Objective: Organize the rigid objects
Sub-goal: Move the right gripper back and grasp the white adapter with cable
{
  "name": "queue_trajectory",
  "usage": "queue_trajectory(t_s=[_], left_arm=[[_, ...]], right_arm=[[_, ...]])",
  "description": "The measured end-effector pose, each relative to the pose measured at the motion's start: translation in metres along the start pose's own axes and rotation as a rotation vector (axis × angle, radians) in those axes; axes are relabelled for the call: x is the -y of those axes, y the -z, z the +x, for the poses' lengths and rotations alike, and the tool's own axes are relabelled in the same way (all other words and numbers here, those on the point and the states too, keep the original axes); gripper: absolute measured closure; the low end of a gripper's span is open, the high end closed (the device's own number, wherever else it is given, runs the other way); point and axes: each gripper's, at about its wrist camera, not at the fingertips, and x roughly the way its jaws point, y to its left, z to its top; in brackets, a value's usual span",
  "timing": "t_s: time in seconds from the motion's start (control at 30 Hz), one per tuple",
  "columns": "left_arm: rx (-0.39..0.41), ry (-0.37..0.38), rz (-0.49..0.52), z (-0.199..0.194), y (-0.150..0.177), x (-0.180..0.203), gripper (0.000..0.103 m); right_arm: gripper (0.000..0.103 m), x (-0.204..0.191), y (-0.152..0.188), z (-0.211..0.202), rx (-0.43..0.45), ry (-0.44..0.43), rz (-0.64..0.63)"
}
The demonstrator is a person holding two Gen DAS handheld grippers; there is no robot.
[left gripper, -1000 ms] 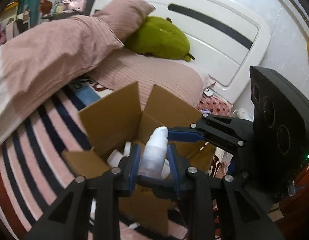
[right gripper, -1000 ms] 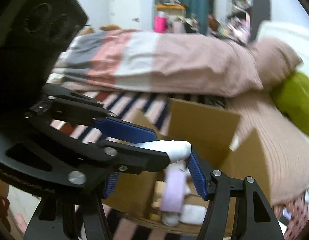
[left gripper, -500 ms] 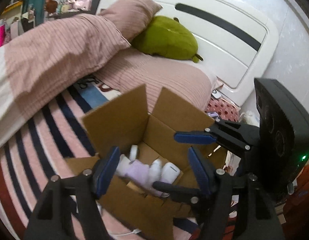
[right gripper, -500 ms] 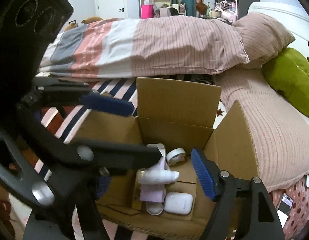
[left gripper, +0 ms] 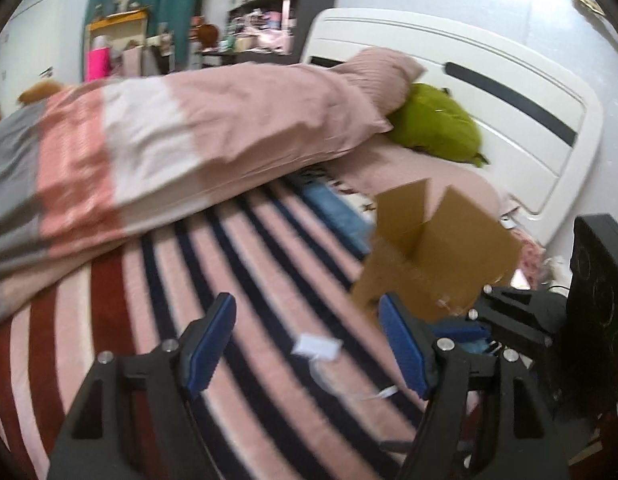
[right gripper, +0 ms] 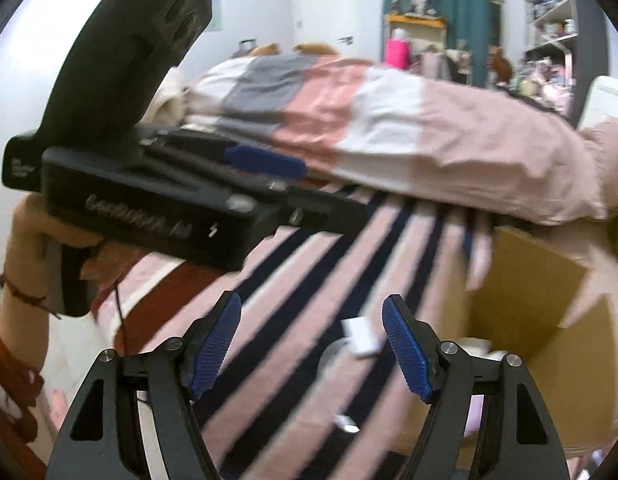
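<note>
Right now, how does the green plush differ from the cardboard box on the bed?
The green plush is soft, rounded and lies by the headboard; the cardboard box is stiff, angular, brown, with flaps standing open. The plush touches the pink pillow; the box stands apart, nearer the cameras. Both rest on the bed.

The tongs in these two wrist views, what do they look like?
Both tongs, left and right, are matte black frames with silver screw heads and ribbed blue pads. The left body carries pale lettering. The hand gripping it wears a dark red cord bracelet.
</note>
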Motion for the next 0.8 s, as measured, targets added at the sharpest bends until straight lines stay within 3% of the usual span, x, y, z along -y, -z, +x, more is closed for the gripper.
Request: queue_trajectory(t_s=[0.23,0.4,0.53,0.7,0.73,0.77,0.8], left_arm=[[-0.052,-0.033,-0.094,0.017,0.059,-0.052,0.032],[-0.094,-0.006,-0.152,0.041,0.090,-0.069,0.032],[-0.117,0.007,-0.157,0.053,0.101,-0.070,0.032],[-0.129,0.024,-0.155,0.065,0.102,-0.066,0.032],[-0.128,0.028,-0.155,0.066,0.102,-0.065,0.032],[-0.127,0.034,-0.156,0.067,0.101,-0.064,0.032],[-0.127,0.037,-0.157,0.067,0.101,-0.064,0.032]], right_arm=[[0.033,-0.036,0.026,0.078,-0.145,-0.049,-0.051],[0.032,-0.001,0.057,0.128,-0.231,0.128,0.037],[0.035,0.036,0.074,0.149,-0.250,0.254,0.115],[0.034,0.046,0.079,0.162,-0.229,0.240,0.128],[0.037,0.045,0.080,0.163,-0.226,0.236,0.127],[0.050,0.047,0.080,0.162,-0.221,0.227,0.138],[0.053,0.048,0.079,0.163,-0.220,0.223,0.144]])
